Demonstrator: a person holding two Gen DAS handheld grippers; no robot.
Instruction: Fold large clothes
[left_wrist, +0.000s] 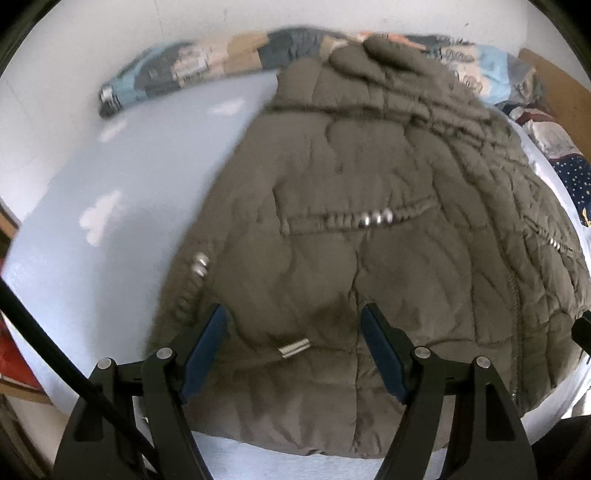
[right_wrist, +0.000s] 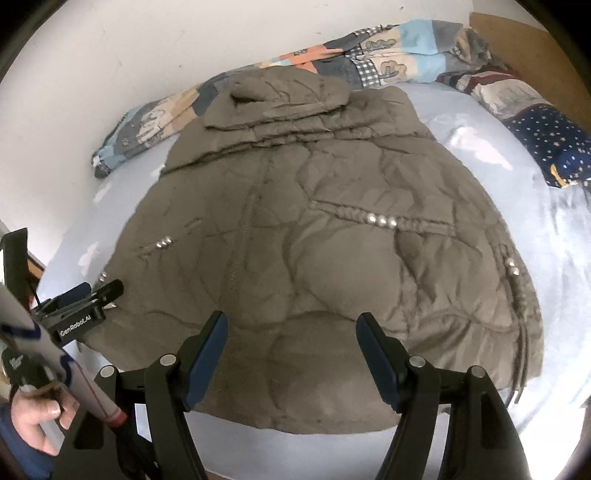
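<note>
Left gripper (left_wrist: 293, 354): jaws apart, nothing between the blue pads; it hangs over the near hem of the jacket, towards the jacket's left side, tilted downward. No contact with the fabric can be made out.
Right gripper (right_wrist: 291, 360): jaws apart, empty; it hangs over the near hem further right, tilted down likewise. Pads appear clear of the cloth.
Hand (right_wrist: 35, 417): grips the handle of the left gripper, seen at the left margin of the right wrist view, beside the jacket's lower left corner.
Jacket (right_wrist: 314, 240): quilted, grey-brown, laid flat and front up across the middle of the bed, hem towards the near edge, hood towards the far edge. Sleeves look already turned in, since the outline is compact; this is a judgement from its shape.
Hood (right_wrist: 273, 96): folded down on the collar, at the far end by the wall.
Studs (right_wrist: 382, 220): metallic rows along the pocket lines.
Toggle (left_wrist: 293, 348): metal cord end lying on the hem, between the left gripper's jaws in view.
Bed (left_wrist: 129, 177): pale blue sheet, carries the jacket; bare to the jacket's left.
Quilt (right_wrist: 388, 62): patterned, bunched along the far edge against the wall, out of the way.
Reason for placement: both grippers open over the hem suggests a grasp there, to fold hem towards hood.
</note>
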